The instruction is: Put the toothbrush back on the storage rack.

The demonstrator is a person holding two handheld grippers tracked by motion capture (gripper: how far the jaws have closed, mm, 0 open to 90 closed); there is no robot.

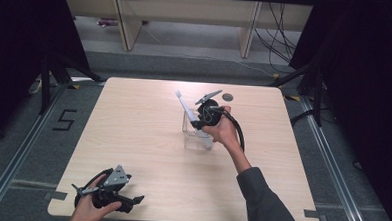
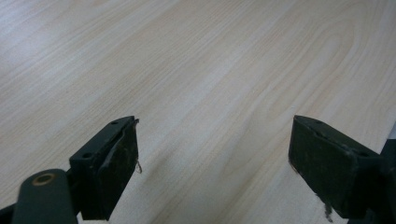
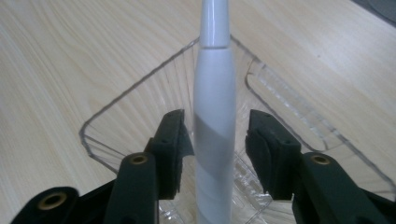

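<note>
Right gripper (image 3: 212, 149) sat over the clear holder (image 3: 116, 116) mid-worktop (image 1: 132, 138), its fingers (image 3: 173, 140) part open either side of the white toothbrush (image 3: 214, 93); left finger seemed to touch the handle, right finger showed a small gap, so a grip could not be told. Toothbrush stood in the holder, leaning, long axis running away from the fingers up toward the far-left. Left gripper (image 2: 212, 163), fingers wide open on nothing, hovered at the near-left worktop edge, well apart from the holder; right hand judged far nearer for any lift or release.
</note>
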